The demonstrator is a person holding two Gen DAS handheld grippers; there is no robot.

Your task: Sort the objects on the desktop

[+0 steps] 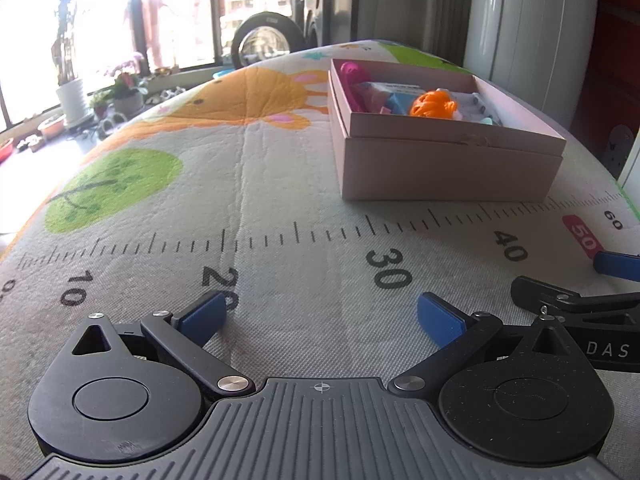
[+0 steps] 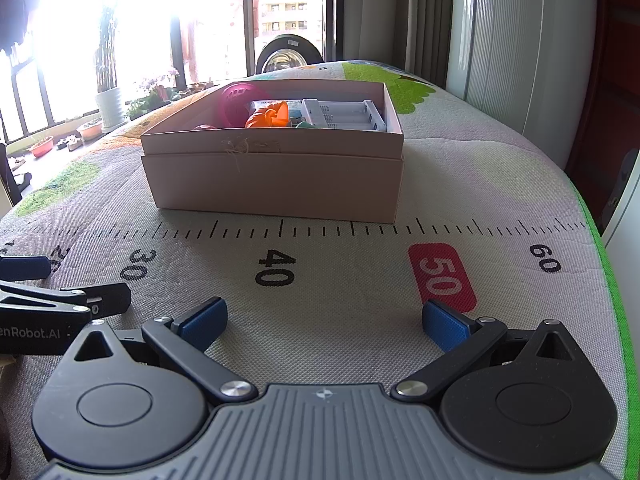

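Note:
A pink cardboard box [image 1: 448, 168] stands on the printed mat, also in the right wrist view [image 2: 276, 184]. Inside lie an orange toy [image 1: 434, 105] [image 2: 269, 115], a magenta toy [image 1: 353, 72] [image 2: 237, 101], a white battery holder [image 2: 344, 115] and other small items. My left gripper [image 1: 322, 318] is open and empty, low over the mat near the 20 and 30 marks. My right gripper [image 2: 325, 320] is open and empty, near the 40 and 50 marks, in front of the box. The right gripper's side shows at the left wrist view's right edge [image 1: 580, 280].
The mat [image 1: 248, 184] carries a ruler print, a giraffe and green trees. Its green right edge [image 2: 616, 304] drops off. Behind the table are potted plants [image 1: 72, 96], a round mirror [image 1: 264, 40], windows, curtains and a white appliance [image 1: 532, 20].

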